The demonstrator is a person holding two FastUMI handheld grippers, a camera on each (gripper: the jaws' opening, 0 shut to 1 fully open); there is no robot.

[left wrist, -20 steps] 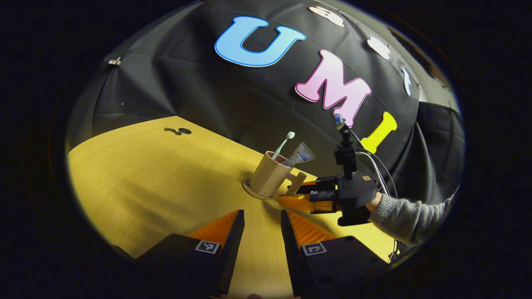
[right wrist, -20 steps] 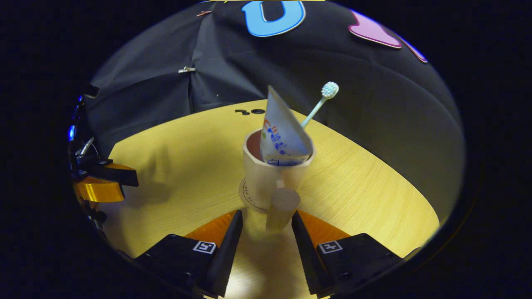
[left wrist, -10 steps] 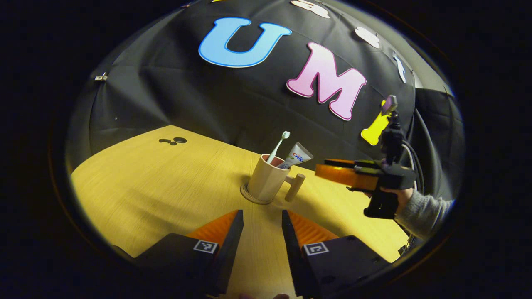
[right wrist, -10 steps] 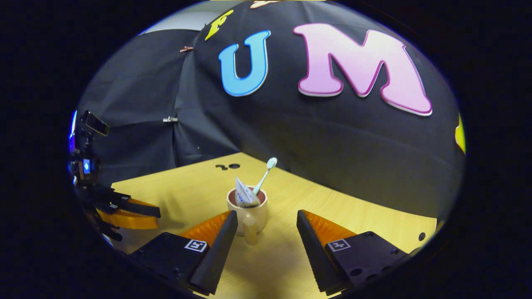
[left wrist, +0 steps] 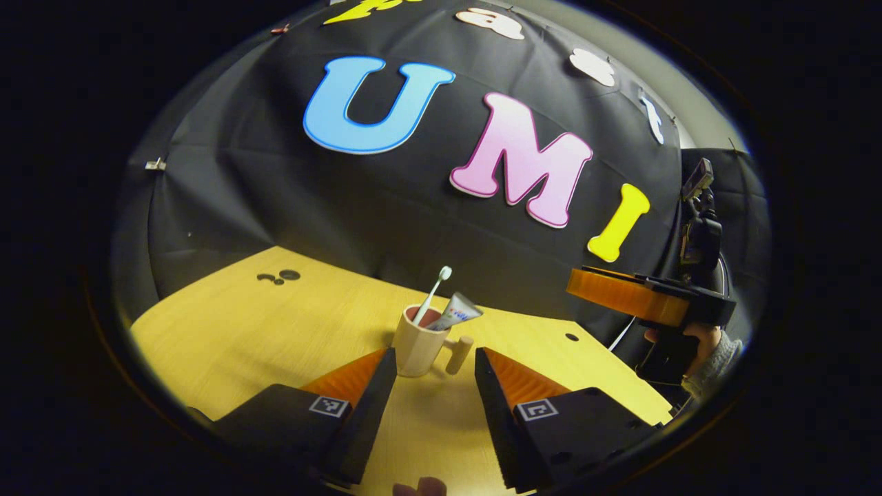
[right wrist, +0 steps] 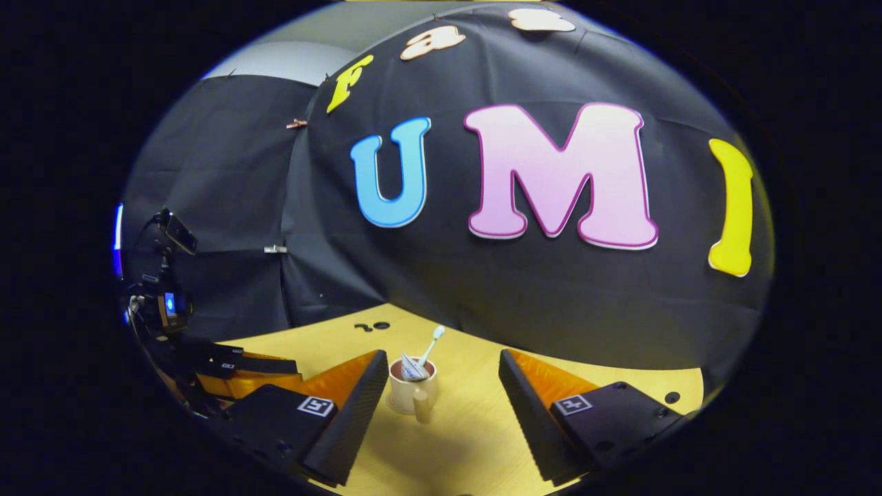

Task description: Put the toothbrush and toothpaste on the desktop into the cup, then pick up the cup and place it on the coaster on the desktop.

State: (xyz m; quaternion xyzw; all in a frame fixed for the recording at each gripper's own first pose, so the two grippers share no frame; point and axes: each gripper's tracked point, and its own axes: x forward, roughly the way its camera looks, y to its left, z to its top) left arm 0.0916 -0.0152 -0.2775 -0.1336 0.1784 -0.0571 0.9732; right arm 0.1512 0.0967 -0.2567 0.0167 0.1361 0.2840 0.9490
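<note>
A beige cup (left wrist: 415,350) with a peg handle (left wrist: 459,355) stands upright on the wooden table (left wrist: 275,331). The toothbrush (left wrist: 433,293) and the toothpaste tube (left wrist: 458,311) stick out of it. My left gripper (left wrist: 434,358) is open, drawn back from the cup and touching nothing. In the right gripper view the cup (right wrist: 406,391) looks small and far off, with the toothbrush (right wrist: 434,342) and the toothpaste (right wrist: 412,368) inside. My right gripper (right wrist: 442,358) is open and empty, well behind the cup. The coaster beneath the cup is too small to make out.
The right gripper (left wrist: 641,300), held by a hand (left wrist: 696,341) in a grey sleeve, hovers at the right above the table edge. The left gripper (right wrist: 234,365) shows at the left. Small dark holes (left wrist: 279,277) mark the far table; another hole (left wrist: 570,337) lies near the right edge.
The right gripper has let go of the cup's handle and pulled back and upward. The left gripper has also backed away and tilted up. The cup has stayed in place.
</note>
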